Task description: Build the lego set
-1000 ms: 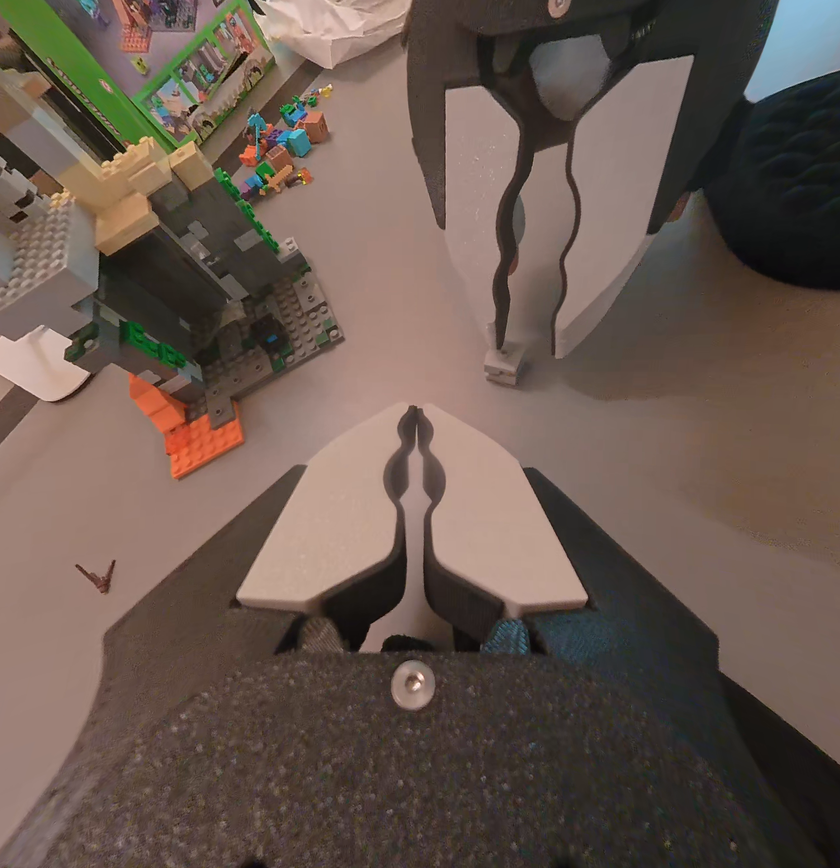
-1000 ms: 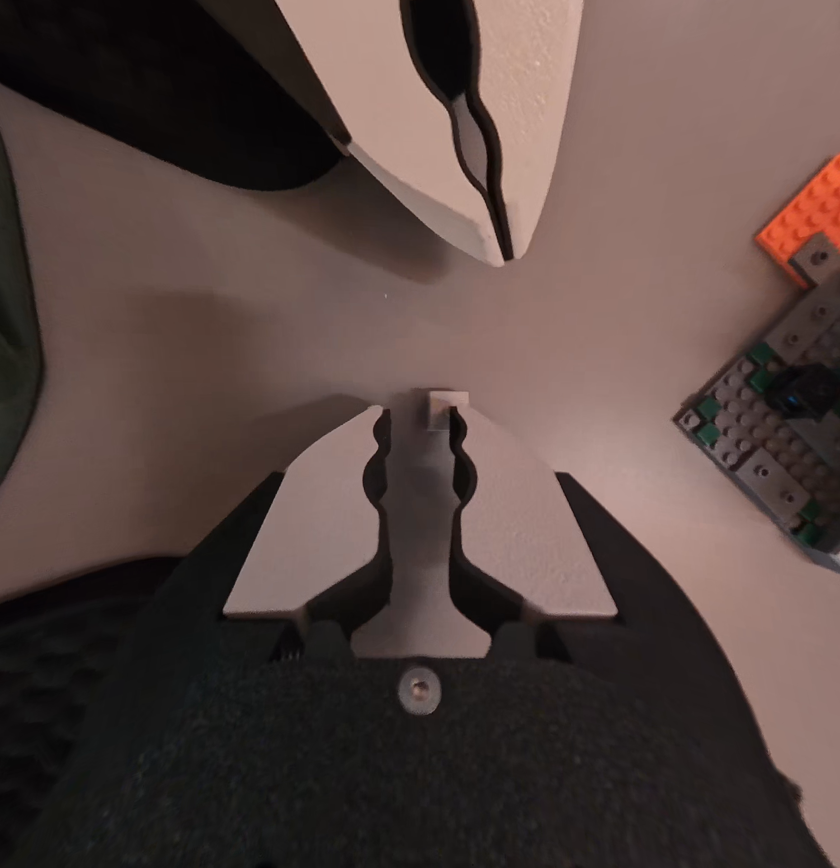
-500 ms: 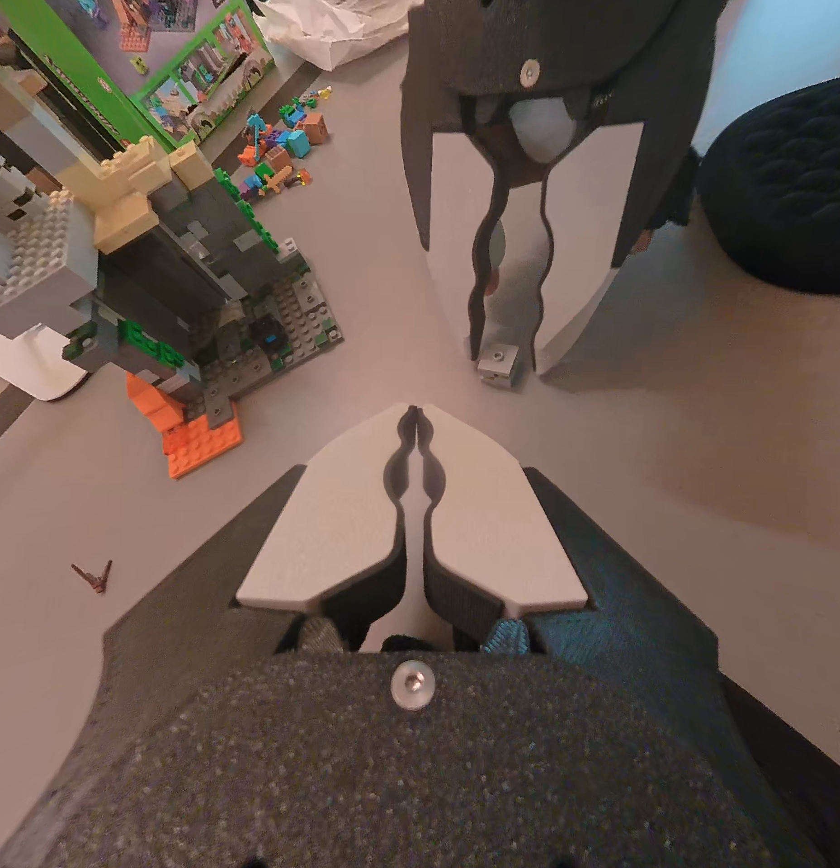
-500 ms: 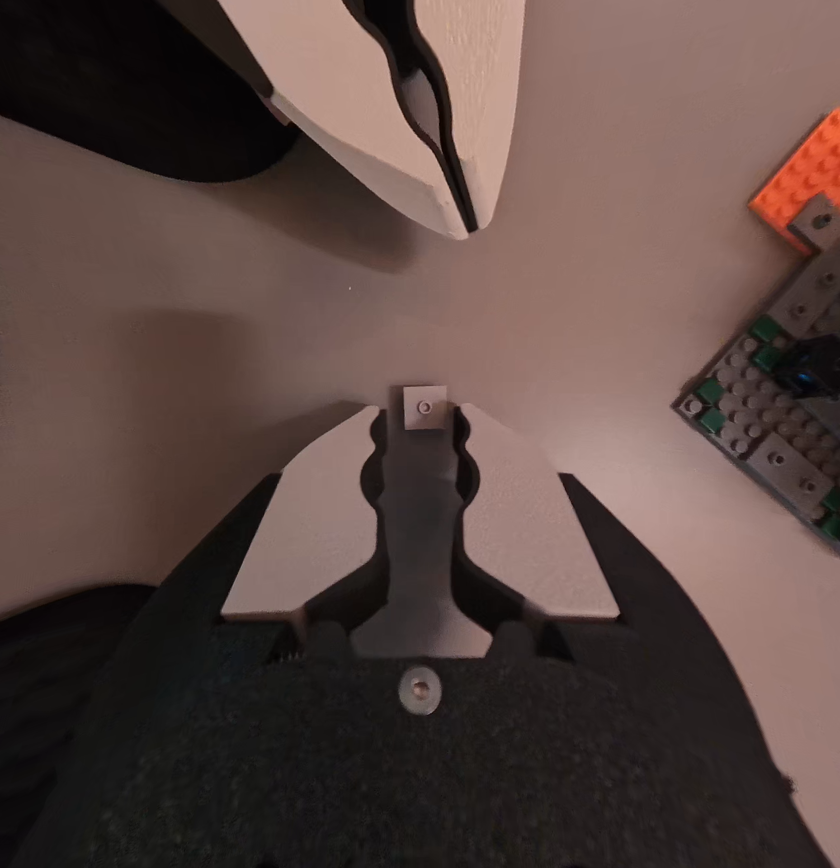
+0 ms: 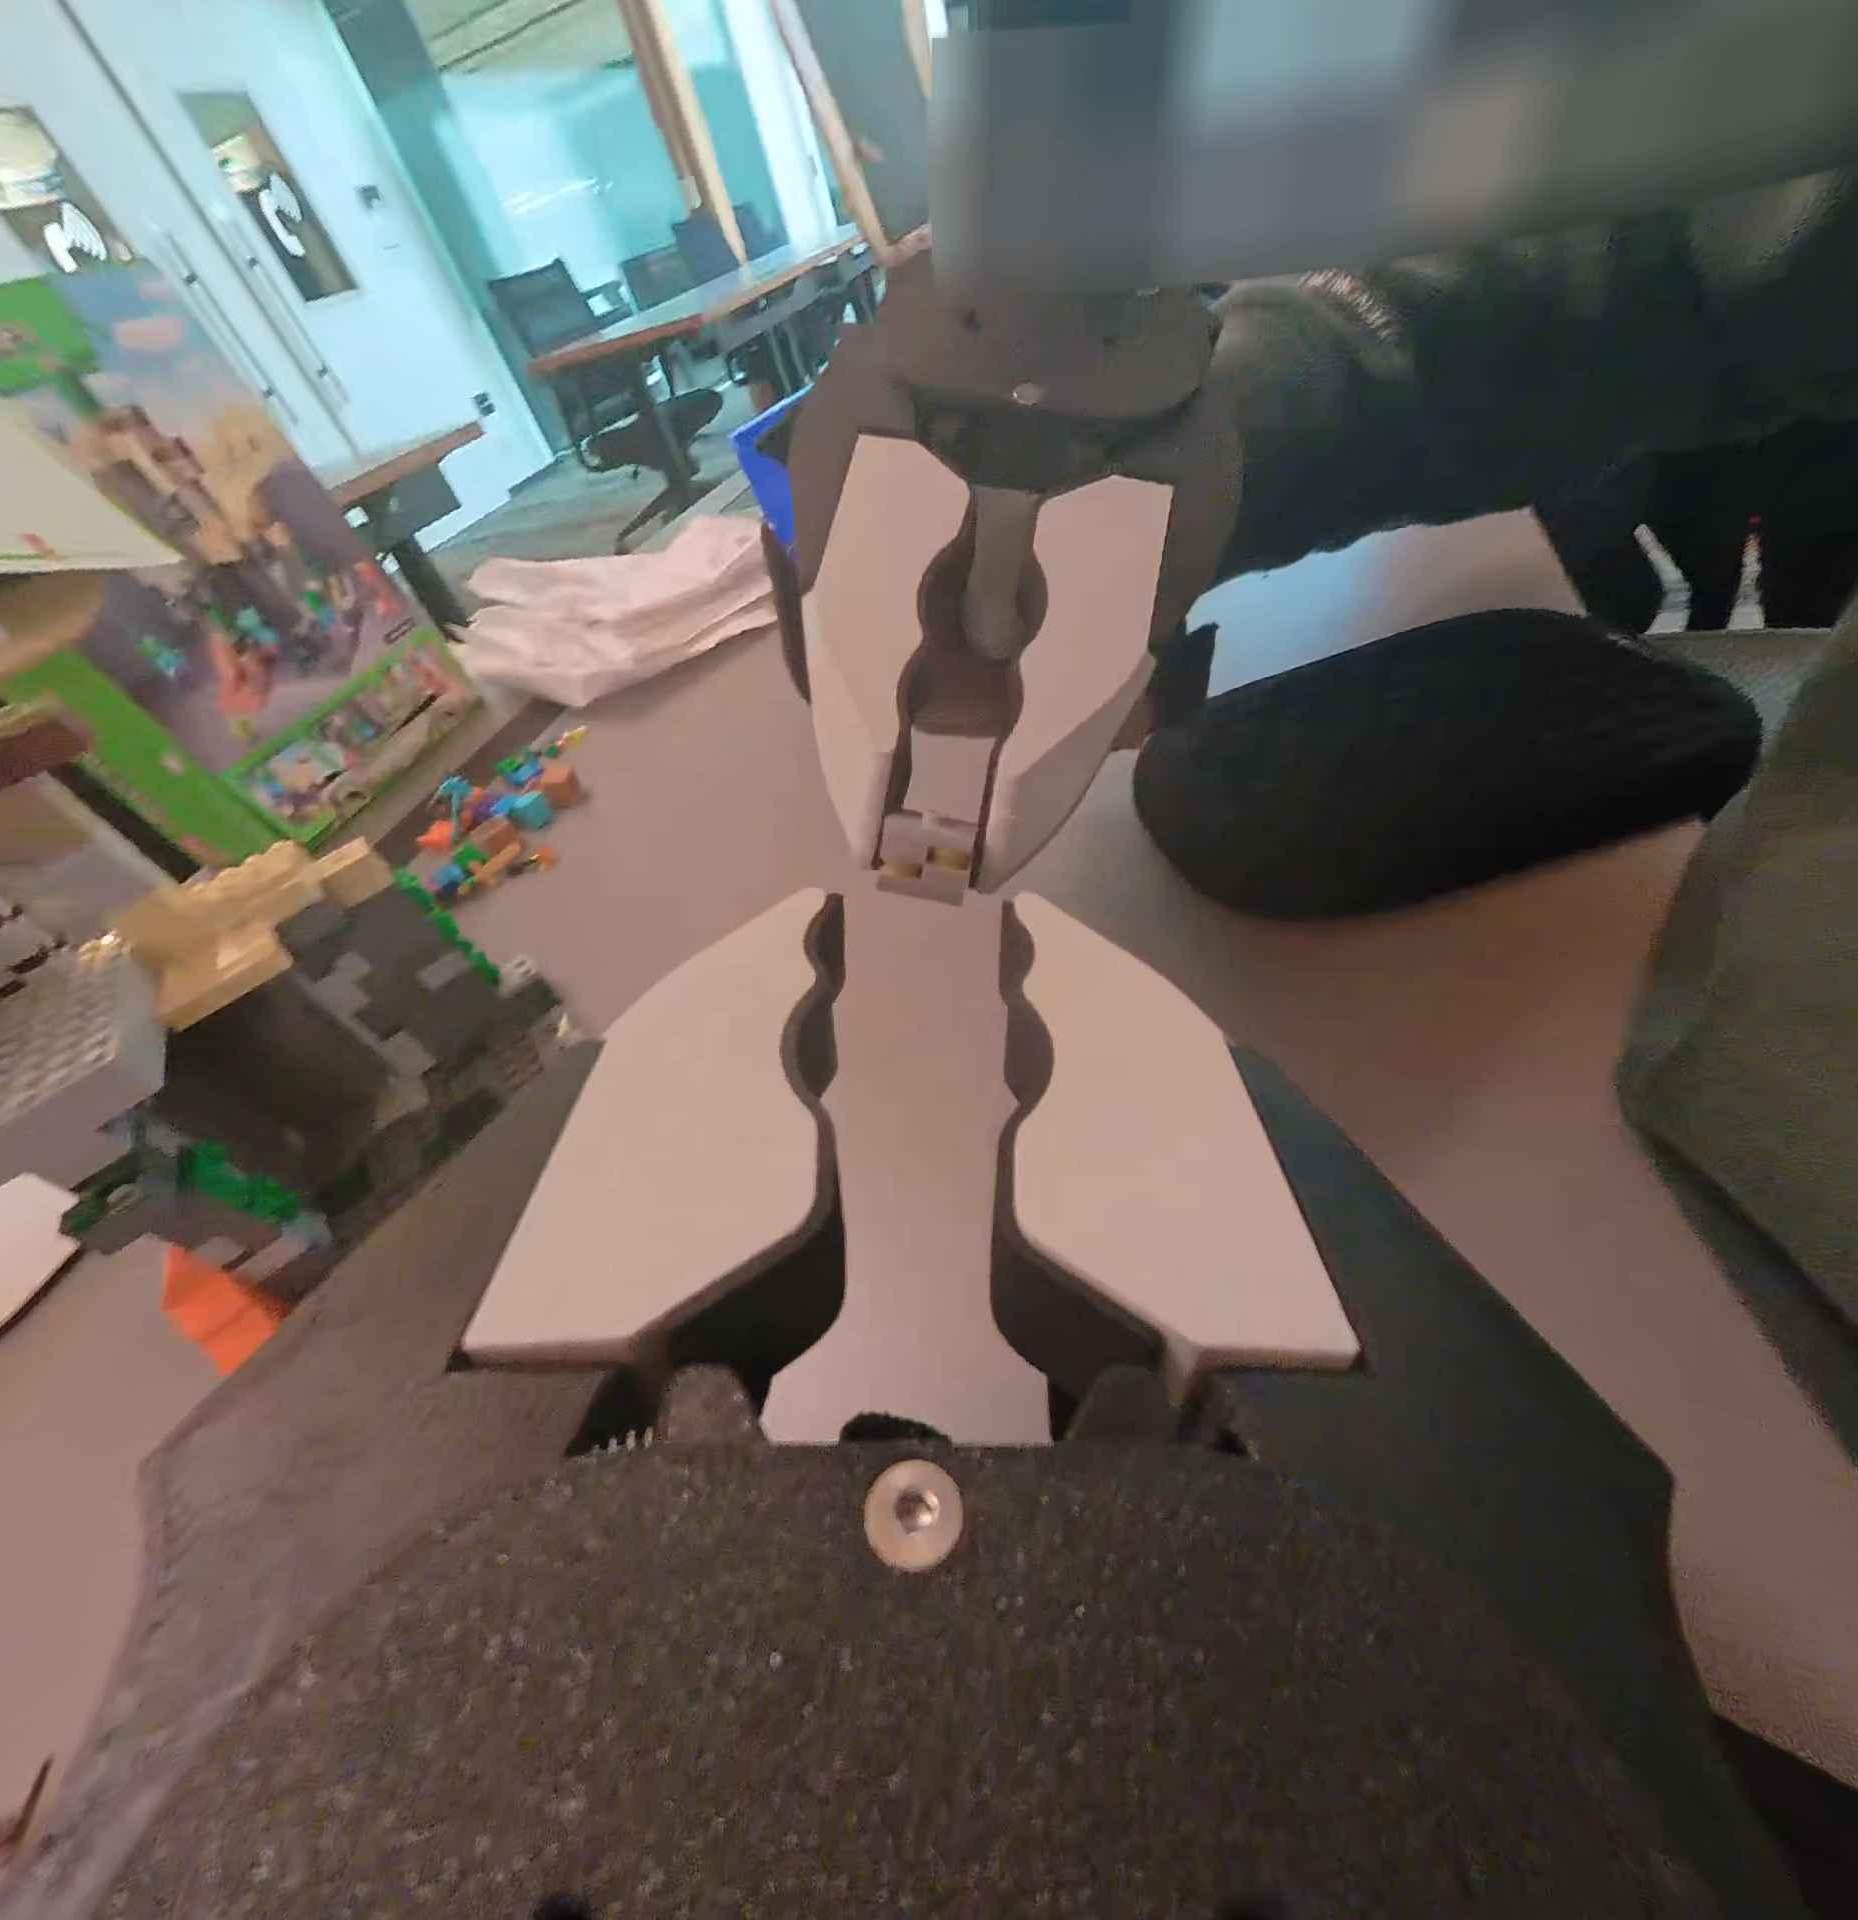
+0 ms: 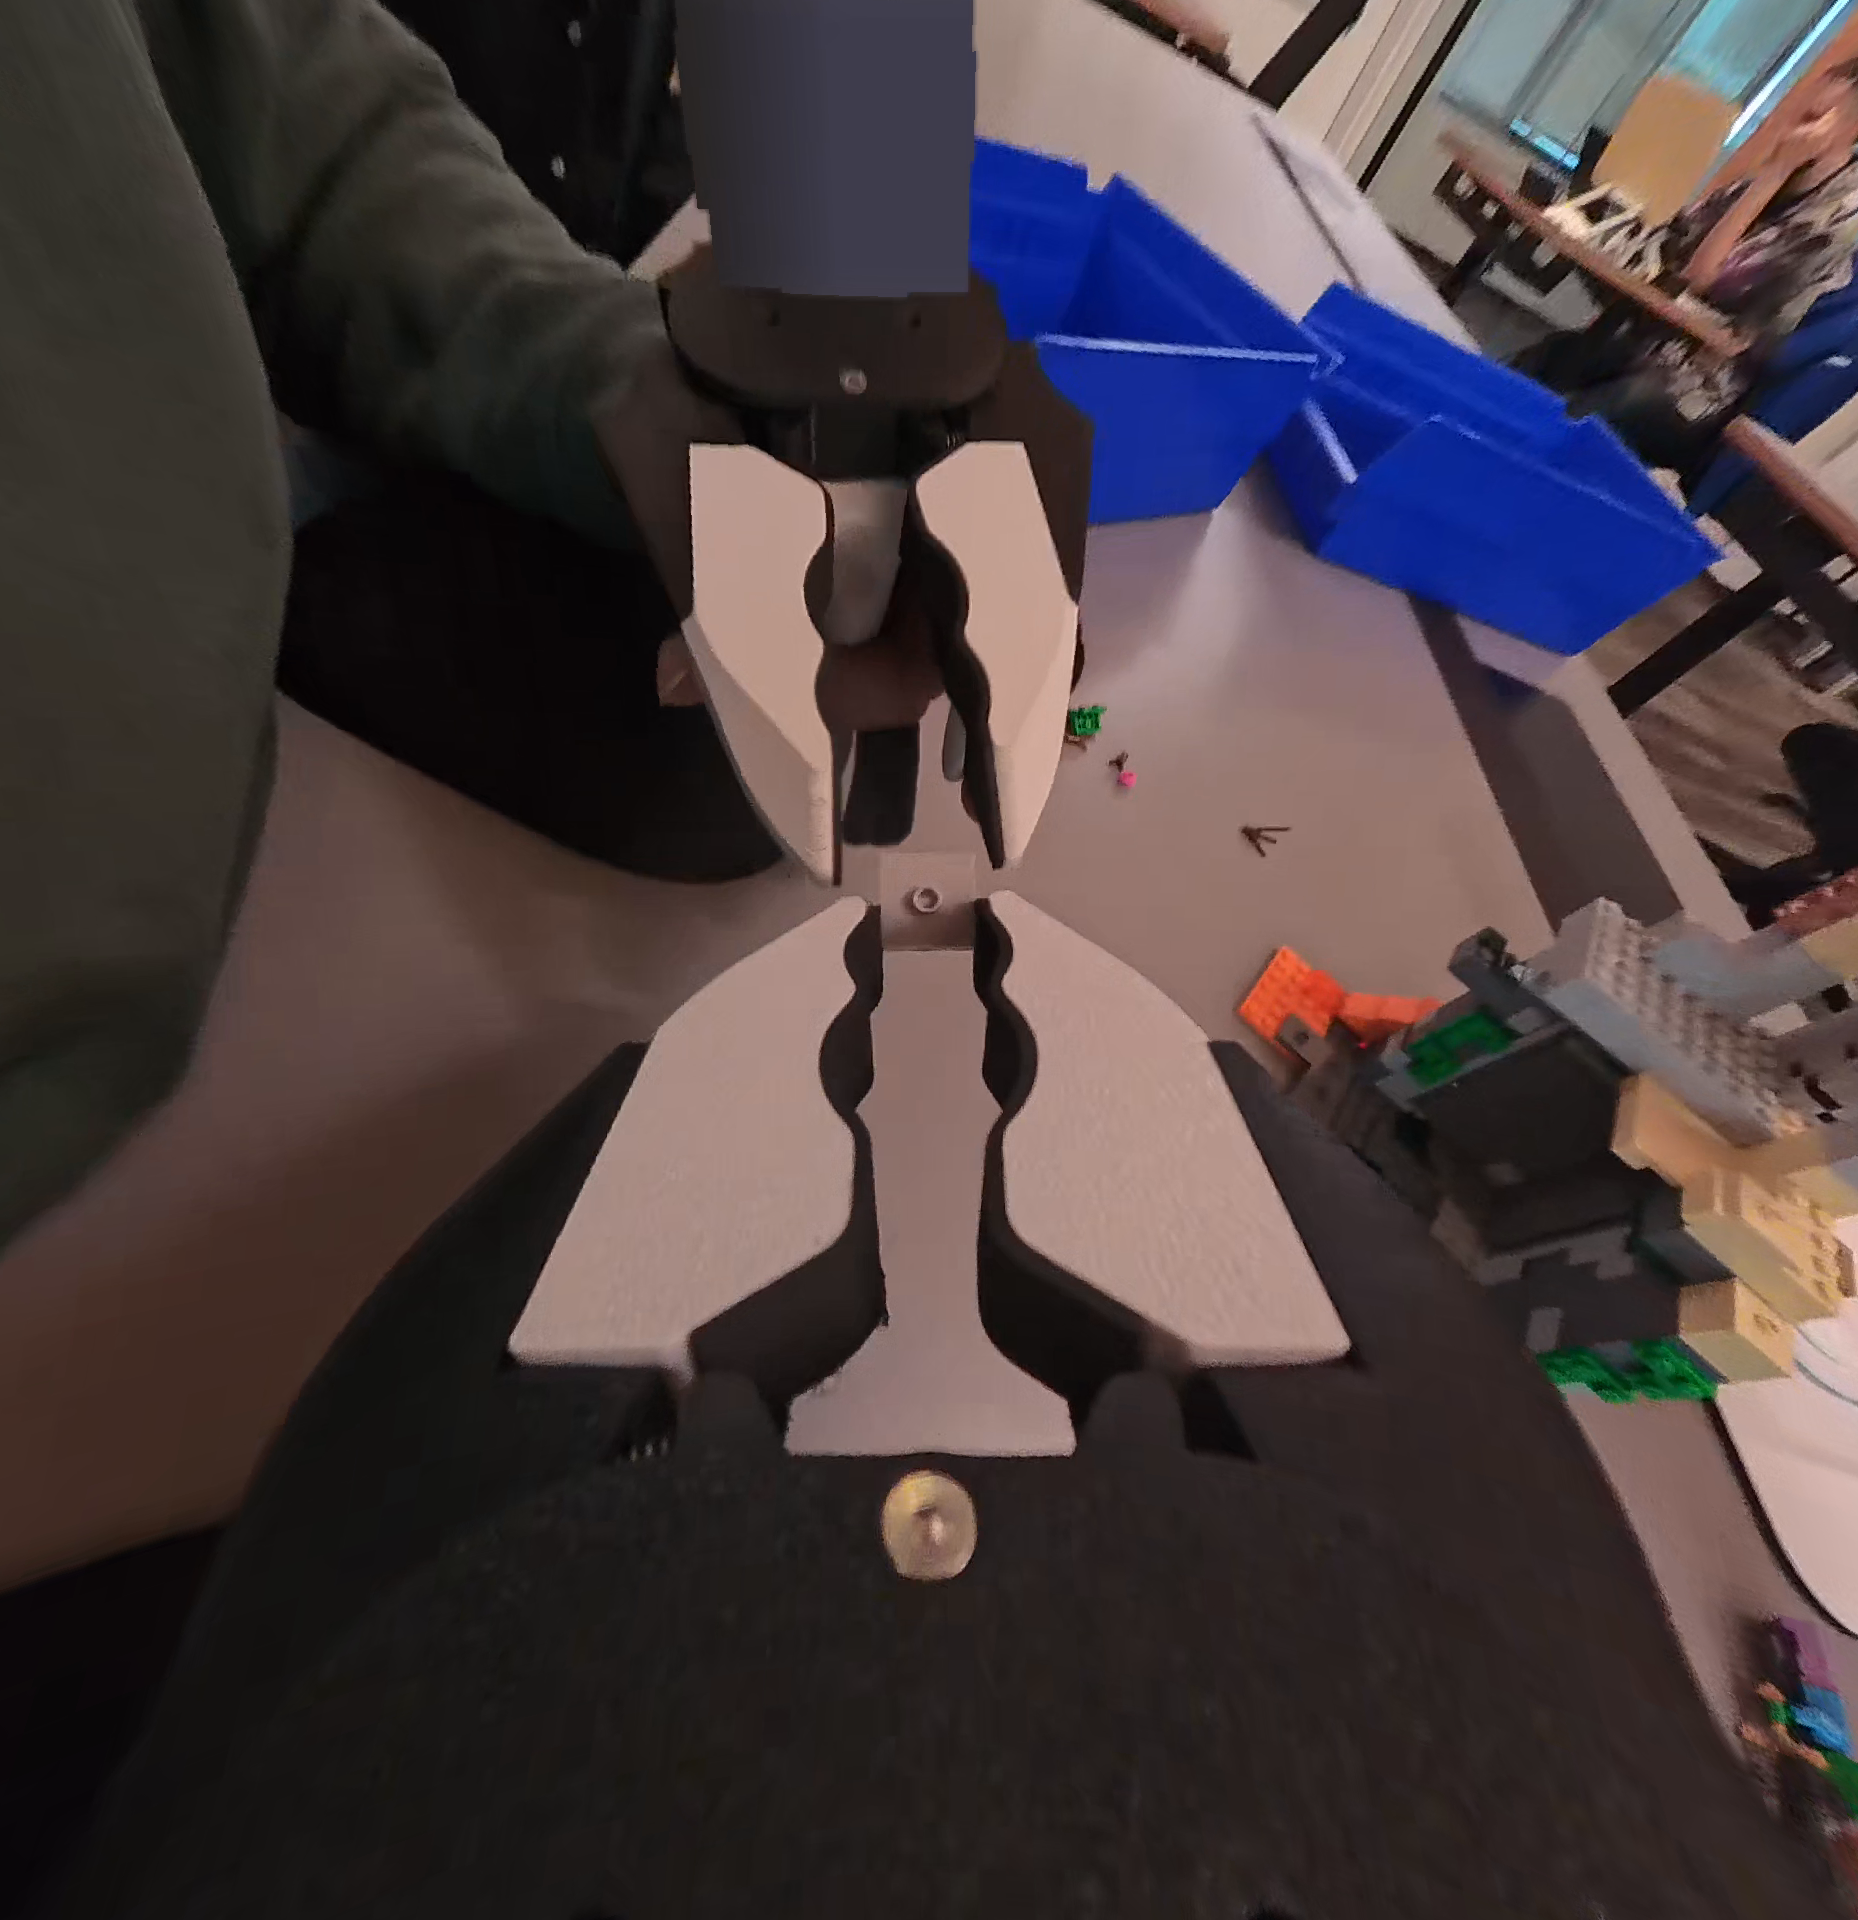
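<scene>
My right gripper [image 6: 927, 906] is shut on a small grey brick [image 6: 927, 914] with one stud and holds it in the air above the table. In the left wrist view the right gripper [image 5: 931, 868] faces me with the brick [image 5: 925, 836] at its tips. My left gripper [image 5: 920, 912] is open and empty, tip to tip with the right one, its fingers just short of the brick. It also shows in the right wrist view [image 6: 912, 857]. The partly built grey and tan castle [image 5: 281, 1039] stands at the left, also seen in the right wrist view [image 6: 1579, 1091].
The set's green box [image 5: 229, 623], loose coloured pieces [image 5: 499, 821] and white bags [image 5: 624, 603] lie behind the castle. A black cushion [image 5: 1424, 769] lies at the right. Blue bins [image 6: 1424, 468] stand on the far table side. A person's sleeve [image 6: 177, 520] fills the left. Both grippers' tips are close together, under 4 cm apart.
Both grippers rose from the table and tilted level to face each other. The right gripper closed on the grey brick and lifted it. The left gripper went from shut to open.
</scene>
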{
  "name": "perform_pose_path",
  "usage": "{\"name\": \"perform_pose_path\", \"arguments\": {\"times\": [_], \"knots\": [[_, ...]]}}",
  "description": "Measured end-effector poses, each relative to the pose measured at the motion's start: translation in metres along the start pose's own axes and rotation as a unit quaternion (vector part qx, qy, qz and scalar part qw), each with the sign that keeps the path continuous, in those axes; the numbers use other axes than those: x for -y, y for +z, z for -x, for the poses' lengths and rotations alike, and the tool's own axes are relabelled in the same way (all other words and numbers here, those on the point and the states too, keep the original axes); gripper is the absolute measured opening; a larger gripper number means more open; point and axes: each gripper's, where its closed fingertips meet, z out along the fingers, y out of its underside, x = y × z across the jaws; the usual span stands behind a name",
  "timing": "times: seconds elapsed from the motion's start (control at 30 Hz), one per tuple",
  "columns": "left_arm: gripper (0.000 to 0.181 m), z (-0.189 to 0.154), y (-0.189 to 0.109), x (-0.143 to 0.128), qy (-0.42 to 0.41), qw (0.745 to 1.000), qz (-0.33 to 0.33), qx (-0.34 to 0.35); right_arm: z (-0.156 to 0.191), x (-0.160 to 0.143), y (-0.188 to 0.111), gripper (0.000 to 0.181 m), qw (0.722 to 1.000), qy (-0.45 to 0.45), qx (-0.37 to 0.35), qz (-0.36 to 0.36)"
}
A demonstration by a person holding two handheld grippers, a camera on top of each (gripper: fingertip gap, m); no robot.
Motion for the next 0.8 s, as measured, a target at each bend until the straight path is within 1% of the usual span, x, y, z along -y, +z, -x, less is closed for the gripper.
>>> {"name": "perform_pose_path", "arguments": {"times": [0.1,0.23,0.37,0.4,0.6,0.8], "knots": [[0.027,-0.011,0.000,0.010,0.010,0.999,-0.031,-0.018,0.006,0.007,-0.003,0.017,1.000,-0.002,-0.004,-0.013],[0.022,-0.017,0.001,0.010,0.036,0.999,-0.025,-0.020,0.014,0.012,-0.002,0.017,1.000,-0.008,0.001,-0.024],[0.019,-0.020,-0.003,0.013,0.030,0.999,-0.028,-0.035,0.018,0.016,-0.003,0.017,0.999,-0.007,0.010,-0.035],[0.016,-0.020,-0.003,0.012,0.028,0.999,-0.024,-0.040,0.019,0.016,-0.002,0.017,0.999,-0.005,0.012,-0.032],[0.016,-0.022,-0.003,0.007,0.011,0.998,-0.008,-0.055,0.021,0.013,-0.002,0.017,1.000,-0.025,0.014,0.013],[0.016,-0.023,0.000,-0.004,0.013,0.998,0.026,-0.064,0.023,0.010,-0.003,0.022,0.997,-0.038,0.028,0.058]]}}
